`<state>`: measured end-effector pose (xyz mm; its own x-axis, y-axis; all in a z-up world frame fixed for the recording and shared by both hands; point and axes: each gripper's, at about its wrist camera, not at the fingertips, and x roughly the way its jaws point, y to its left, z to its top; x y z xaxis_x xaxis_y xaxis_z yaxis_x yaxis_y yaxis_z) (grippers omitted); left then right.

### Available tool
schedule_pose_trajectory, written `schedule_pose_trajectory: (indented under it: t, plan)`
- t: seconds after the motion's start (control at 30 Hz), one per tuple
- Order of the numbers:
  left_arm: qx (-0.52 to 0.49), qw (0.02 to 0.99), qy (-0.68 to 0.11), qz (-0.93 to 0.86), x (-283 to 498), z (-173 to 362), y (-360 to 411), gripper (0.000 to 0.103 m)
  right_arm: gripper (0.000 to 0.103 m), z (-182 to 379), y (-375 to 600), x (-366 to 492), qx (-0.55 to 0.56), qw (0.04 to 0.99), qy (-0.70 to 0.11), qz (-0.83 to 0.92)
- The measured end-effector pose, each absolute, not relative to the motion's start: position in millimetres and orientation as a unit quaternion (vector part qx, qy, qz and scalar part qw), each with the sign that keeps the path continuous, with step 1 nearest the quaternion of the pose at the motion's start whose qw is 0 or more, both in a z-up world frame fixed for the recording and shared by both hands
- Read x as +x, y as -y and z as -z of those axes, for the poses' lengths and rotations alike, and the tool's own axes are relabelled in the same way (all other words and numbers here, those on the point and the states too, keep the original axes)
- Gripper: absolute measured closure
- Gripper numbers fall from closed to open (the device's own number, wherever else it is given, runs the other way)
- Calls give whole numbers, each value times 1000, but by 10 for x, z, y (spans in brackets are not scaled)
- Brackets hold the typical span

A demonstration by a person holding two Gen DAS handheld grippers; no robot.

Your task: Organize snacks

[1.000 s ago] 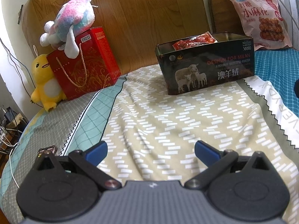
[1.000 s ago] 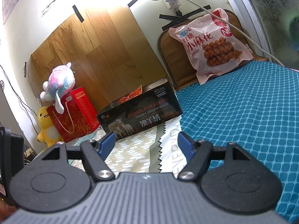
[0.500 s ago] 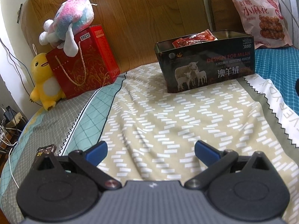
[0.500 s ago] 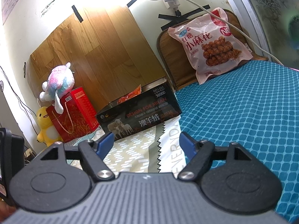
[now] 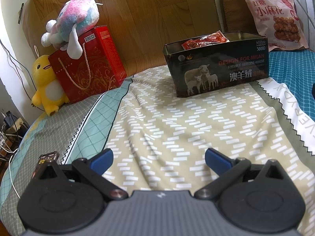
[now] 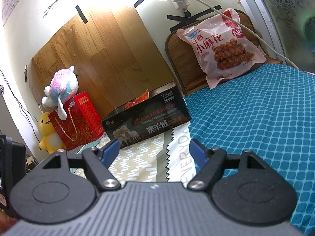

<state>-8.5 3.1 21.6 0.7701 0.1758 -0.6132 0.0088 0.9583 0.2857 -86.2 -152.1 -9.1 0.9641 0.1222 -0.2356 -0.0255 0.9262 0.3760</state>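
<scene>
We hold both grippers low over the bed (image 5: 177, 129), each with its fingers spread wide and nothing between them. The left gripper (image 5: 159, 158) points at the dark tin (image 5: 216, 66), which stands toward the head edge of the bed, where the patterned sheet meets the teal mat (image 6: 256, 122). A red packet (image 5: 204, 40) already lies inside the tin, its end poking above the rim. The right gripper (image 6: 154, 149) looks past the tin toward the pink bag (image 6: 220, 47), which leans upright against a brown cushion (image 6: 177, 59) at the head corner of the bed, well apart from both grippers.

We judge the pink bag to be the snack left to sort, so the step in hand is the reach for it, best made with the right gripper, which sits nearer. To do it well, we keep the fingers fully apart on the approach and come in over the teal mat, clear of the white cable (image 6: 236, 25) that crosses the bag's upper corner. We aim for the sealed edge or a corner, where the film is flat enough to pinch; the puffed middle will likely slip or crush what is inside. The bag looks large beside the tin, so we expect to tilt it on the way in.
</scene>
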Motion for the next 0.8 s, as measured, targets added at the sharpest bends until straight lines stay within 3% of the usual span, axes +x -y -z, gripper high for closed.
schedule_pose_trajectory:
  t: [0.8]
  plan:
    - [136,930,-341,-38,-64,-219,-12,0,21,90,1526,-859,188,973,-129,-38]
